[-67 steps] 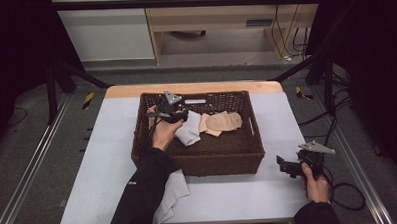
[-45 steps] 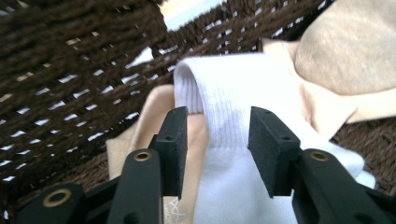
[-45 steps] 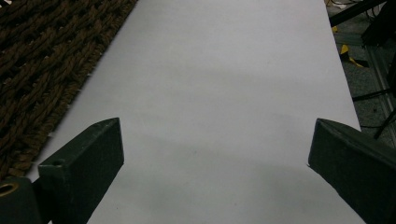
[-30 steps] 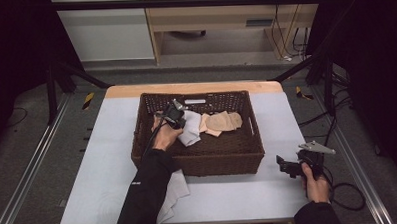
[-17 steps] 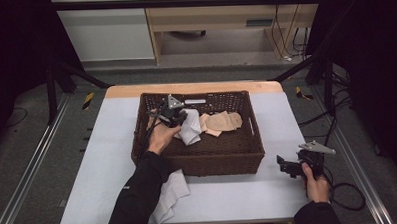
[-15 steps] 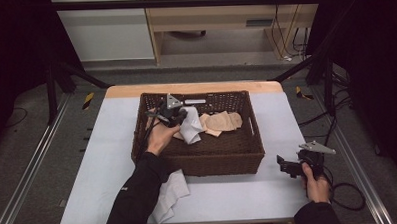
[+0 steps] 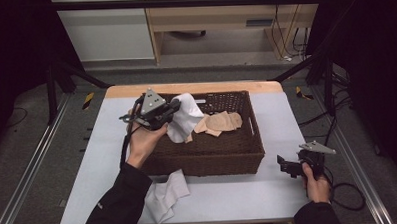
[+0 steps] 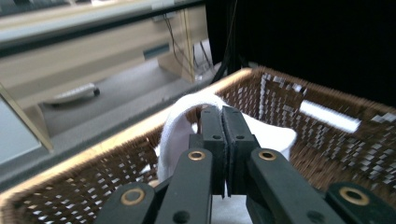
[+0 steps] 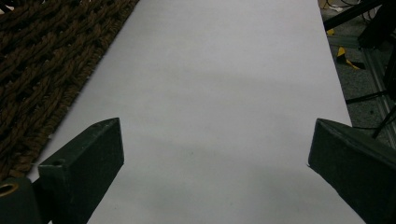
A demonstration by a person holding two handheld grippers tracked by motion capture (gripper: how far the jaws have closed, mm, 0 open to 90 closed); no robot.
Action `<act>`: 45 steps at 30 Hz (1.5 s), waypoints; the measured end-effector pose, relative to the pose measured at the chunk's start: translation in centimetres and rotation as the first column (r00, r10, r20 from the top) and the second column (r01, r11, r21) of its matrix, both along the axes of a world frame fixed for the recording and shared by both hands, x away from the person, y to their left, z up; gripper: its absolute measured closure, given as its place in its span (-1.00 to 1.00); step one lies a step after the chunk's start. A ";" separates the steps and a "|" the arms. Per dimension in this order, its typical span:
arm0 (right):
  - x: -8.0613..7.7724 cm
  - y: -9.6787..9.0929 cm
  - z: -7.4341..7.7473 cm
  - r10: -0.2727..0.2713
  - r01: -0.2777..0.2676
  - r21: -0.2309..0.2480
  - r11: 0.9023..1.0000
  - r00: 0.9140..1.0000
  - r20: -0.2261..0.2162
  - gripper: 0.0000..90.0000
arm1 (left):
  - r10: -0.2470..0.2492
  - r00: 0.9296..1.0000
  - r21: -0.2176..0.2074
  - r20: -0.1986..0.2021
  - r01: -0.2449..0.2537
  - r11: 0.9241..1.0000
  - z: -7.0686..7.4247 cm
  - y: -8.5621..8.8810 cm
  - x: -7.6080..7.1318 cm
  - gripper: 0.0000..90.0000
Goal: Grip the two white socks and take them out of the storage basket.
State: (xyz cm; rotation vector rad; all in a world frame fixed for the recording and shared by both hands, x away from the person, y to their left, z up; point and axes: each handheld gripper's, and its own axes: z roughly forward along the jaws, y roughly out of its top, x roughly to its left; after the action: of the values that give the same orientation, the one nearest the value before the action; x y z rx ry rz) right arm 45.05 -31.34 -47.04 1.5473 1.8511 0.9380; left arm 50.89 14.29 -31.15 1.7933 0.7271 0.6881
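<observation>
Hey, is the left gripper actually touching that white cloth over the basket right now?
Touching. In the left gripper view, the left gripper has its jaws shut on a fold of the white cloth, which drapes over them above the basket.

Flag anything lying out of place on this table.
One white cloth lies crumpled on the table in front of the wicker basket, while the beige pieces sit inside. The left gripper holds another white cloth above the basket. Nothing looks spilled or damaged.

I see black two-jaw grippers — the left gripper (image 7: pixel 172 108) with brass-ringed screws and a grey three-cornered plate (image 7: pixel 151 101), the right gripper (image 7: pixel 283 163) trailing a black cable (image 7: pixel 347 197) — below dark long sleeves (image 7: pixel 119 202).
</observation>
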 end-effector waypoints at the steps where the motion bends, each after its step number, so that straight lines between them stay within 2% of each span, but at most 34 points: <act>1: 0.0 0.0 0.0 -0.003 0.003 0.003 1.000 1.000 -0.002 -0.92 | 0.002 1.000 -0.006 0.008 -0.002 1.000 0.3 0.2 -0.3 0.96; 3: 0.0 0.0 0.0 0.000 0.000 0.003 1.000 1.000 0.001 -0.92 | 0.005 1.000 -0.021 0.024 -0.004 1.000 1.2 0.8 -1.1 0.96; 7: 0.0 0.0 0.0 -0.003 0.003 0.003 1.000 1.000 -0.002 -0.92 | 0.010 0.998 -0.079 0.054 -0.006 0.997 2.8 2.1 -2.7 0.96; 10: 0.0 0.0 0.0 -0.004 0.004 0.002 1.000 1.000 -0.002 -0.92 | 0.007 0.997 -0.091 0.075 0.000 0.996 3.7 2.9 -3.9 0.96; 20: -0.1 0.0 0.1 -0.003 0.003 0.005 1.000 1.000 0.000 -0.92 | -0.033 0.992 -0.144 0.120 0.050 0.988 5.4 3.9 -7.7 0.96; 27: -0.1 0.0 0.1 0.000 0.000 0.003 1.000 1.000 0.003 -0.92 | -0.041 0.992 -0.160 0.123 0.060 0.985 4.9 4.4 -9.7 0.96; 30: -0.1 0.0 0.1 -0.001 0.001 0.005 1.000 1.000 0.004 -0.92 | -0.050 0.992 -0.164 0.116 0.069 0.984 4.7 4.6 -10.4 0.96; 31: -0.1 0.0 0.1 -0.002 0.002 0.005 1.000 1.000 0.004 -0.92 | -0.060 0.993 -0.170 0.101 0.076 0.982 4.6 4.7 -10.9 0.96; 36: -0.2 0.0 0.1 0.001 -0.001 0.002 1.000 1.000 0.002 -0.92 | -0.061 0.990 -0.160 0.128 0.081 0.984 4.4 5.2 -12.3 0.96; 40: -0.2 0.0 0.1 0.000 0.000 0.005 1.000 1.000 0.005 -0.92 | -0.075 0.991 -0.148 0.108 0.090 0.985 3.4 5.3 -13.2 0.96; 41: -0.2 0.0 0.1 -0.001 0.001 0.005 1.000 1.000 0.005 -0.92 | -0.081 0.993 -0.151 0.088 0.094 0.984 3.0 5.2 -13.4 0.96; 45: -0.2 0.0 0.1 -0.001 0.001 0.002 1.000 1.000 0.004 -0.92 | -0.101 0.994 -0.140 0.048 0.107 0.984 1.1 5.2 -13.9 0.96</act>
State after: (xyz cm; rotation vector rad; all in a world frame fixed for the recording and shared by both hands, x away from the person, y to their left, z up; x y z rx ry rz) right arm 44.84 -31.32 -46.96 1.5465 1.8473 0.9421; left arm 36.99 19.49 -30.08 1.6699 0.6342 0.5869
